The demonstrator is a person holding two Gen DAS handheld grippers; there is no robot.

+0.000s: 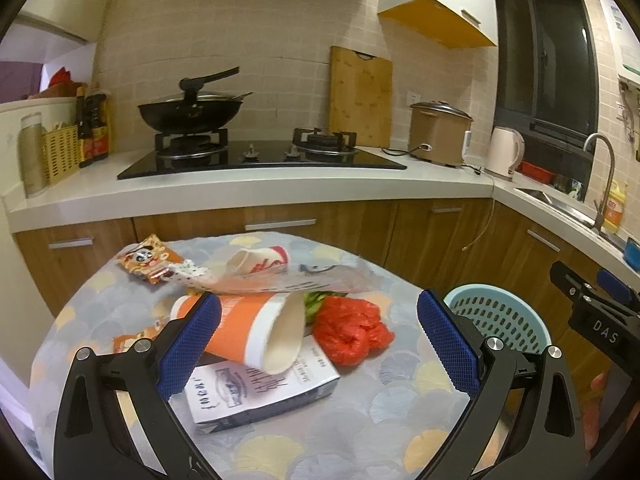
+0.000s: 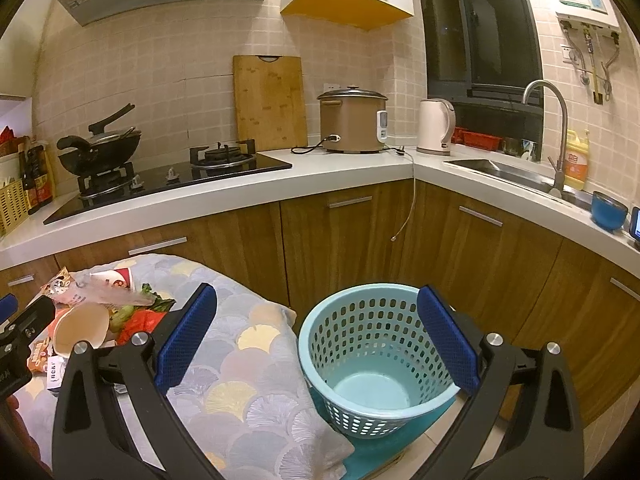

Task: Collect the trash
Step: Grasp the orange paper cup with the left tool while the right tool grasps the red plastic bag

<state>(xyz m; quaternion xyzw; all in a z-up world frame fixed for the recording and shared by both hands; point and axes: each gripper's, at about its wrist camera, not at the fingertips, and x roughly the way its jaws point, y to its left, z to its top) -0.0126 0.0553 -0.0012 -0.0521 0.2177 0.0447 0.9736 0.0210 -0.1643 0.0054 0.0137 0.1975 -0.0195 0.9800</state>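
Holding both tools wide apart, I grip nothing with either. My left tool (image 1: 318,344) hangs over the trash pile on the tabletop (image 1: 360,432), its blue pads spread to full gape; the left pad (image 1: 188,344) sits in front of the orange paper cup (image 1: 248,330), though I cannot tell whether it touches. That cup lies on its side, mouth toward me, resting on a white printed carton (image 1: 260,394). Just right of the cup lies a crumpled red plastic bag (image 1: 350,330), with green vegetable scraps (image 1: 314,302) between them. Behind, a clear plastic wrapper (image 1: 296,278) drapes across a second white-and-red cup (image 1: 260,262), and an orange snack wrapper (image 1: 146,260) lies at the far left of the pile. My right tool (image 2: 318,342) is released as well, pads wide, framing the light blue perforated basket (image 2: 376,356) that stands on the floor beside the tabletop's draped cloth (image 2: 256,380); the right pad (image 2: 448,344) overlaps the basket's rim in view, contact unclear. Only bare bottom shows inside the basket. From the right wrist view the trash pile shows at far left, well apart from the basket.
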